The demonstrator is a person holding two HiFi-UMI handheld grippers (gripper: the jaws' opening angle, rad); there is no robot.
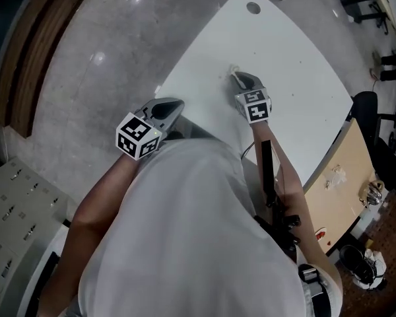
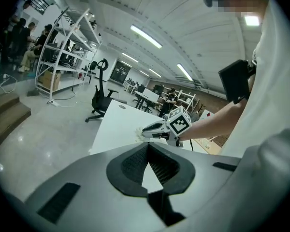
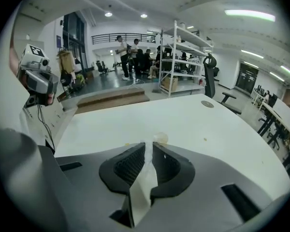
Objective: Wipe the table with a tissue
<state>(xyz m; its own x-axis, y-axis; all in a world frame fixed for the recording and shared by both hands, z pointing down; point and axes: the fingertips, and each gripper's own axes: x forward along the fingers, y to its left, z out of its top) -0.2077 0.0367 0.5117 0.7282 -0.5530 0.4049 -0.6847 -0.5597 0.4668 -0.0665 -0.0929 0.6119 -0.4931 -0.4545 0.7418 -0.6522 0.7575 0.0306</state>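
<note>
Wiping under way: right gripper (image 3: 149,148) pinches tissue (image 3: 144,187) mid-table (image 3: 208,124); next, push to the spot (image 3: 160,138) just ahead. Left gripper (image 2: 148,148) closed, empty.

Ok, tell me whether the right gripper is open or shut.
Shut: the fingers of the right gripper pinch a thin white paper tissue running between them.
</note>
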